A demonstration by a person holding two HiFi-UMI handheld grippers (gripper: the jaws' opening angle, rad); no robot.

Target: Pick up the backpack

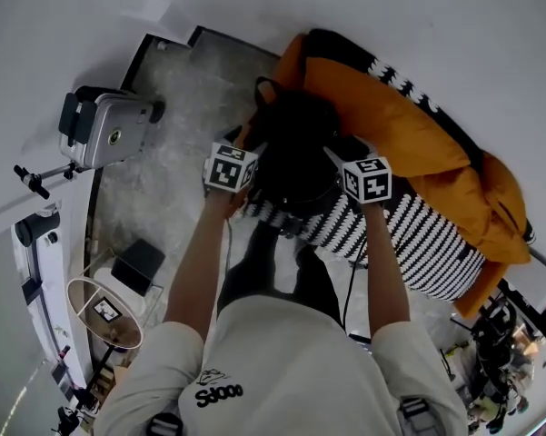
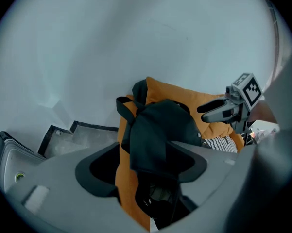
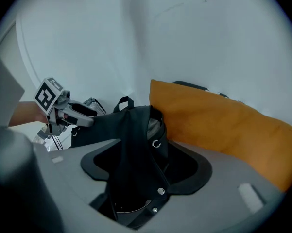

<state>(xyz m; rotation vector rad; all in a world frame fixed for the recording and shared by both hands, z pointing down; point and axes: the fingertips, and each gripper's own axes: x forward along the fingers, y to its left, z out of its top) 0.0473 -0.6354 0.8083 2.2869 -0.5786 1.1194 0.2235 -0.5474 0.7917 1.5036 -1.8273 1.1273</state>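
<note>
A black backpack (image 1: 295, 153) rests against an orange cushion (image 1: 409, 125), above black-and-white striped fabric (image 1: 418, 234). Both marker cubes hover over it, the left one (image 1: 230, 169) at its left side and the right one (image 1: 368, 180) at its right; the fingertips are hidden beneath them. In the left gripper view my left gripper (image 2: 143, 166) stands wide, with a dark fold of the backpack (image 2: 163, 125) between the jaws and orange showing beside it. My right gripper (image 3: 146, 166) is also wide, with a backpack strap (image 3: 131, 130) hanging loose in the gap, clear of both pads.
A grey stone step (image 1: 182, 134) lies left of the backpack. A silver device on a stand (image 1: 104, 130) and a round-topped stand (image 1: 104, 312) are at the left. Cables and gear (image 1: 495, 343) crowd the lower right. A white wall rises behind the cushion.
</note>
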